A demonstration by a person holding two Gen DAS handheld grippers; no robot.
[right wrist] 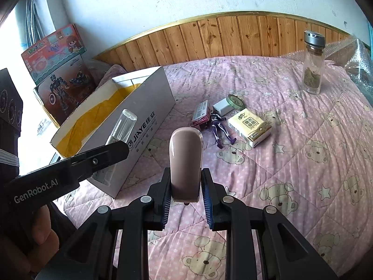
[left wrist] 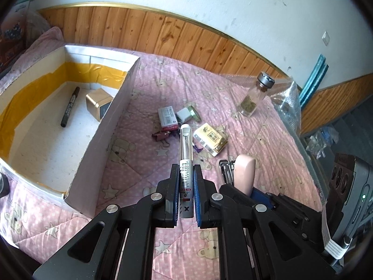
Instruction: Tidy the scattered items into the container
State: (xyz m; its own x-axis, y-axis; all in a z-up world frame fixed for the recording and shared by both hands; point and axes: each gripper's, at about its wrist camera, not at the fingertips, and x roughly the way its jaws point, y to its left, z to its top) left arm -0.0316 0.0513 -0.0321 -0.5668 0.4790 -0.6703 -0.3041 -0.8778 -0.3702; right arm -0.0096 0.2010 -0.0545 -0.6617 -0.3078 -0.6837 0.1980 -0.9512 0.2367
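Note:
My left gripper (left wrist: 186,170) is shut on a clear-capped marker pen (left wrist: 186,149) and holds it above the pink quilt, right of the white cardboard box (left wrist: 102,140). The box holds a black marker (left wrist: 70,106) and a gold tin (left wrist: 99,102). My right gripper (right wrist: 185,175) is shut on a pink stapler (right wrist: 185,161), which also shows in the left wrist view (left wrist: 243,172). The left gripper (right wrist: 116,149) with the pen (right wrist: 123,123) appears beside the box (right wrist: 139,128) in the right wrist view. Loose items lie ahead: a red-white packet (left wrist: 167,116), a tissue pack (left wrist: 209,140), a purple figure (right wrist: 219,128).
A glass jar (left wrist: 254,95) with a grey lid stands at the far right of the quilt (left wrist: 256,140). A white charger (right wrist: 222,107) and tape roll (right wrist: 235,101) lie by the packet. Bubble wrap (left wrist: 286,107) lines the bed's right edge. Toy boxes (right wrist: 60,74) stand behind the box. Wood panelling backs the bed.

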